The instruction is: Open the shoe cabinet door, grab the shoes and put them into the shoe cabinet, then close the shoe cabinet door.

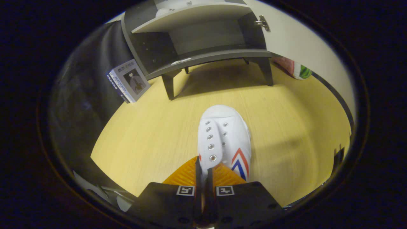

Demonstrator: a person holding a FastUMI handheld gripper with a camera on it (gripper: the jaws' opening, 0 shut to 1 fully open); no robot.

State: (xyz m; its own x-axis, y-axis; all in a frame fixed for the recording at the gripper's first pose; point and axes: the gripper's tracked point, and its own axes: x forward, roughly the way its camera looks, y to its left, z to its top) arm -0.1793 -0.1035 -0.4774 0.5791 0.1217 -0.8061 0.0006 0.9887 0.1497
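Note:
A white shoe (224, 136) with metal eyelets and a red and blue chevron on its side hangs toe-forward just ahead of my gripper (204, 165). The two fingers are pressed close together on the shoe's edge beside the eyelets, so the gripper is shut on it. Beyond the shoe stands the grey shoe cabinet (203, 38) on short legs. Its white door (305, 44) is swung open to the right, with a metal hinge (263, 23) showing. The lower compartment looks empty, and a shelf (190, 16) above it carries something white.
The floor (152, 127) is light yellow wood. A small printed box (128, 81) leans against the dark cloth wall left of the cabinet. A red, white and green object (297, 70) lies behind the open door at the right.

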